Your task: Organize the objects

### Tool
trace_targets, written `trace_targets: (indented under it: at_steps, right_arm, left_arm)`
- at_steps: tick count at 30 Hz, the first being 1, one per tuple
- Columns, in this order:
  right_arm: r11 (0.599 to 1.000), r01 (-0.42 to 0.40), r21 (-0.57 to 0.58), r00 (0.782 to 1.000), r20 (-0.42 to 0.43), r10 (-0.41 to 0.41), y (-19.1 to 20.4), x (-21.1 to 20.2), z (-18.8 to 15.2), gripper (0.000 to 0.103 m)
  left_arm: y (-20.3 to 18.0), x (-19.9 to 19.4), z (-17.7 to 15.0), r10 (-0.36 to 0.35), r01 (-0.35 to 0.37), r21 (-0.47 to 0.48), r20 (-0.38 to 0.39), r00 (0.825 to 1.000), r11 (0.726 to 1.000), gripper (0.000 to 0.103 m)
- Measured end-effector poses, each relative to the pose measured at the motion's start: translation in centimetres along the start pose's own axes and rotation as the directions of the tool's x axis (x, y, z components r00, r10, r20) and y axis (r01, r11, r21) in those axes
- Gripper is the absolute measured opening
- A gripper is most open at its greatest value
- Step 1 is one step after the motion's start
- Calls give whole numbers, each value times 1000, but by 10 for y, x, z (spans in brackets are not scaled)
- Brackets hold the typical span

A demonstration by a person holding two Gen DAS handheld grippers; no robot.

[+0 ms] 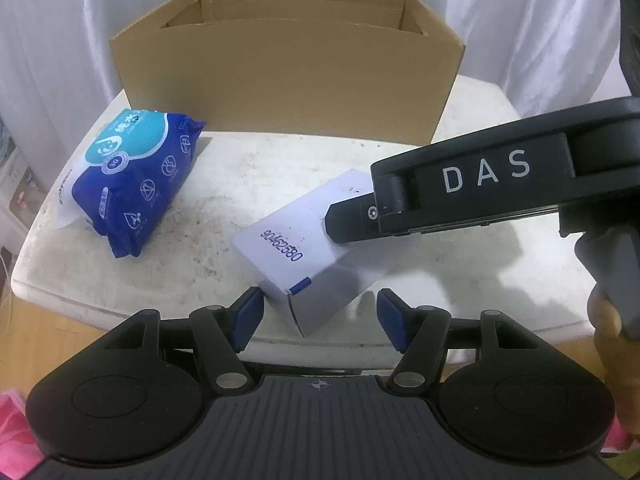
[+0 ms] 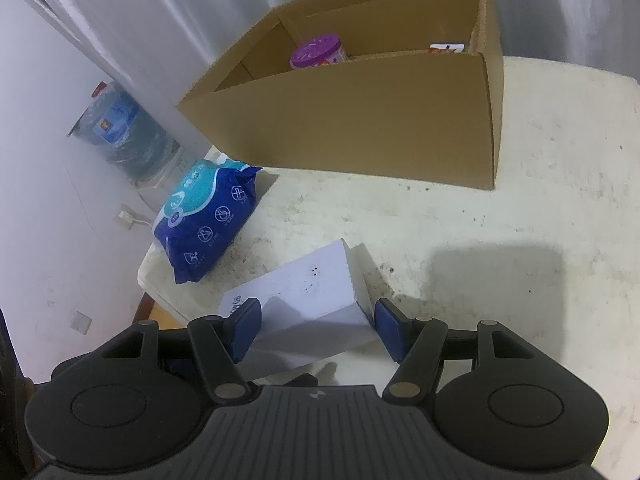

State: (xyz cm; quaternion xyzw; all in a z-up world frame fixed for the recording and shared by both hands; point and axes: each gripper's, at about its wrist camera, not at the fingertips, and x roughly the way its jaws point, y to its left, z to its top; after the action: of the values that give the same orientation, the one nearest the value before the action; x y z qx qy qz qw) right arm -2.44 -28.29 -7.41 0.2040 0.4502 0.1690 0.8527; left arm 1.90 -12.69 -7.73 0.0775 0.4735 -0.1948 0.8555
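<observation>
A white carton [image 1: 316, 240] with a printed number lies on the white table [image 1: 280, 152], near its front edge. My right gripper [image 2: 316, 328] is open with its blue pads [image 2: 246, 326] on either side of the carton [image 2: 312, 300]; in the left wrist view it comes in from the right over the carton [image 1: 352, 220]. My left gripper [image 1: 320, 316] is open and empty, just in front of the carton's near end. A blue wipes pack [image 1: 132, 176] lies at the left, also in the right wrist view [image 2: 208, 220]. An open cardboard box [image 1: 288, 80] stands behind.
Inside the box [image 2: 360, 120] are a purple-lidded jar [image 2: 318, 54] and a small printed package [image 2: 448, 48]. A water jug [image 2: 120, 132] stands on the floor left of the table. White curtains hang behind. Something pink [image 1: 12, 424] is at the lower left.
</observation>
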Motion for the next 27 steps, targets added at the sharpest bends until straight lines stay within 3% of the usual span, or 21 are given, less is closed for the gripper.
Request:
trace_targets:
  at_steps: [11, 16, 27]
  right_arm:
    - [999, 11, 31, 1000, -18, -10, -11, 14, -2, 66]
    - [997, -20, 72, 1000, -20, 22, -22, 17, -1, 65]
    - [998, -55, 35, 998, -5, 56, -22, 23, 0, 67]
  left_arm:
    - [-4, 5, -6, -30, 31, 20, -23, 999, 999, 62]
    - [-3, 4, -12, -57, 57, 51, -11, 998, 997, 63]
    - [-6, 17, -8, -11, 12, 85, -15, 1000, 996, 70]
